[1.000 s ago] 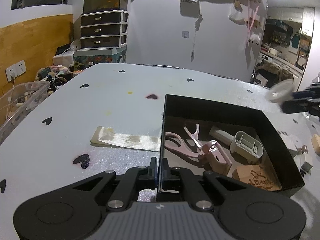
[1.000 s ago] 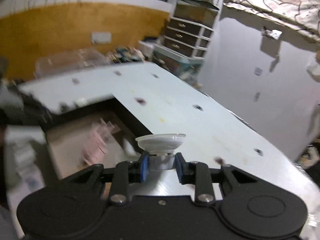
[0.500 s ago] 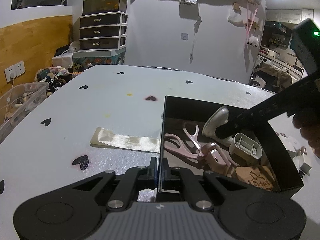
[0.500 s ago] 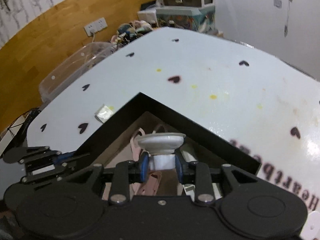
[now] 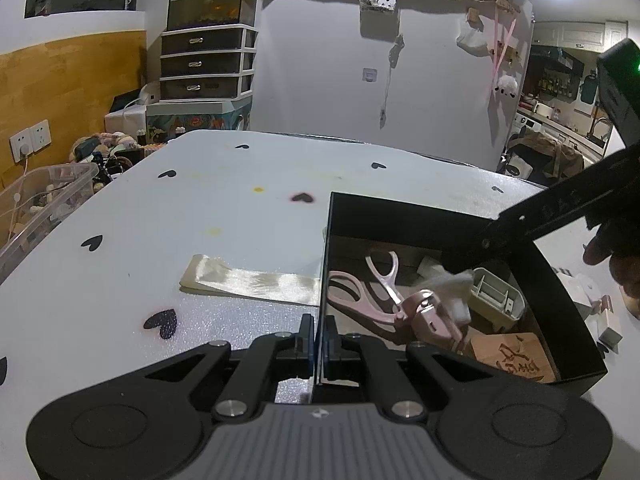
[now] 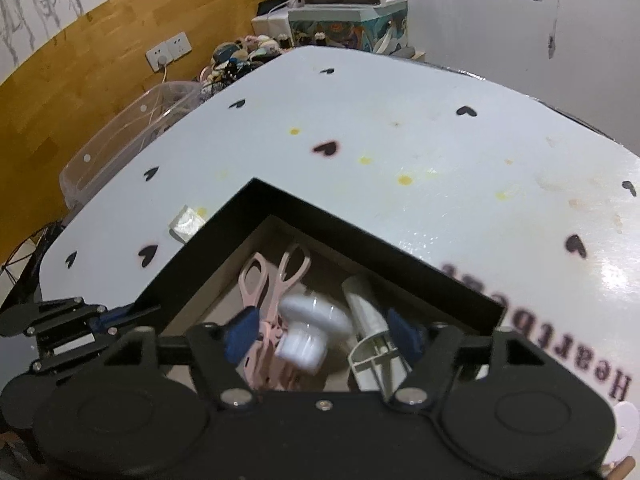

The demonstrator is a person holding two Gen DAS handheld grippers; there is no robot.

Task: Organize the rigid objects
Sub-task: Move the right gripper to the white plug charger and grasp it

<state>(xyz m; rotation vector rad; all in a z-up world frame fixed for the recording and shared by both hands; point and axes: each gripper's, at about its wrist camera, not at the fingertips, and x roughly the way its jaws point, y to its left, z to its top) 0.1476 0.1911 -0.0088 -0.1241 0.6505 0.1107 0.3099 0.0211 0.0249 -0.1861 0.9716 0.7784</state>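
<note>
A black open box (image 5: pixel 440 216) stands on the white table; it also shows in the right wrist view (image 6: pixel 320 220). Inside lie pink scissors (image 5: pixel 360 288), a pink tool (image 5: pixel 432 320), a grey holder (image 5: pixel 496 296) and a wooden piece (image 5: pixel 516 356). My left gripper (image 5: pixel 319 336) is shut on the box's near wall. My right gripper (image 6: pixel 320 330) is open above the box. A blurred white suction cup (image 6: pixel 308 332) is loose between its fingers, over the scissors (image 6: pixel 276 276); it shows blurred in the left wrist view (image 5: pixel 452 284).
A cream ribbon (image 5: pixel 248 280) lies left of the box. White small items (image 5: pixel 592 304) lie right of it. A clear plastic bin (image 5: pixel 36 212) stands at the table's left edge. The table carries black heart marks.
My right gripper has opened and let go of the white suction cup, which is dropping into the box. It has moved lower over the box. The left gripper has not moved.
</note>
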